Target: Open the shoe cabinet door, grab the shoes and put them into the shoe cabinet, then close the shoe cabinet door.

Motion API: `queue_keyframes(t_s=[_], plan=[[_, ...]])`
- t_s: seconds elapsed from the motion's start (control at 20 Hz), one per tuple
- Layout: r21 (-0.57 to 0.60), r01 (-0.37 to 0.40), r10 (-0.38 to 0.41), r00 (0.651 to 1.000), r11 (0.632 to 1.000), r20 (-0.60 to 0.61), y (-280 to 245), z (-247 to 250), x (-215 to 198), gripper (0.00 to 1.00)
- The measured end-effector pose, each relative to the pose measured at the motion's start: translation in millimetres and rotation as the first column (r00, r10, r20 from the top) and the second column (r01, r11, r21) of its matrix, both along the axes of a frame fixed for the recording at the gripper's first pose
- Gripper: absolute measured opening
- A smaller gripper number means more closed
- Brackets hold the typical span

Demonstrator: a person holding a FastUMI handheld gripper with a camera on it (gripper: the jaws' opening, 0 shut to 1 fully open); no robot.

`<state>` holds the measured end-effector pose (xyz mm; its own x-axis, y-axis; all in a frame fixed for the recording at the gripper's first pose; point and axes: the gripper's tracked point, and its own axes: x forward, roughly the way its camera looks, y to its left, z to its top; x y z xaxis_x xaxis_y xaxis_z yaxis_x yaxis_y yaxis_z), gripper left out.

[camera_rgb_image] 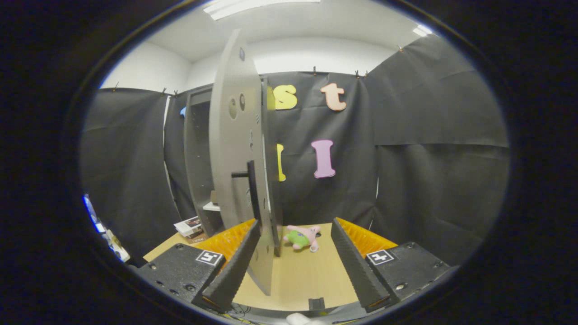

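Door [235,149] is grey, swung open, seen almost edge-on; it stands upright between the fingers, nearer the left one. Inner face shows round hinge holes near the top. Dark bar handle [249,189] sticks out at mid-height, on a short stub.

Cabinet [198,158] sits behind the door, grey, open front, with a pale shelf [211,206] low inside. Can't tell what's on the shelf.

Gripper [294,262] is spread wide and grips nothing. The door's lower edge passes just beside the left finger [235,266], and contact can't be judged from here. The right finger [354,264] is well clear of the door. Each finger mount carries a square black-and-white marker tag [209,257]; it's a pattern, not readable text.

The table [302,275] is light wood. A small plush toy [301,238], pink with a green middle, lies on it beyond the fingers, just right of the door's bottom edge.

A stack of booklets or boxes [189,227] is on the table left of the cabinet base; there's print on them, too small to read.

Black cloth wall [433,158] runs all round, clipped along the top. White wall and ceiling lights above. No legible brand or label anywhere.
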<state>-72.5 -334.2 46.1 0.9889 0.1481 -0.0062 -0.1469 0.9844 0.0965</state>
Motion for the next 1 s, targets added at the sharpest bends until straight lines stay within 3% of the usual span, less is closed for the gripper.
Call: queue_keyframes(t_s=[0.2, 0.35, 0.5, 1.0], plan=[[0.008, -0.119, 0.119, 0.993, 0.993, -0.011, -25, 18, 55, 1.00], [0.014, -0.199, 0.199, 0.980, 0.980, -0.023, -15, 19, 98, 1.00], [0.012, -0.247, 0.247, 0.969, 0.969, -0.017, 15, 19, 91, 1.00], [-0.023, -0.216, 0.215, 0.976, 0.976, -0.037, 57, 21, 81, 0.99]])
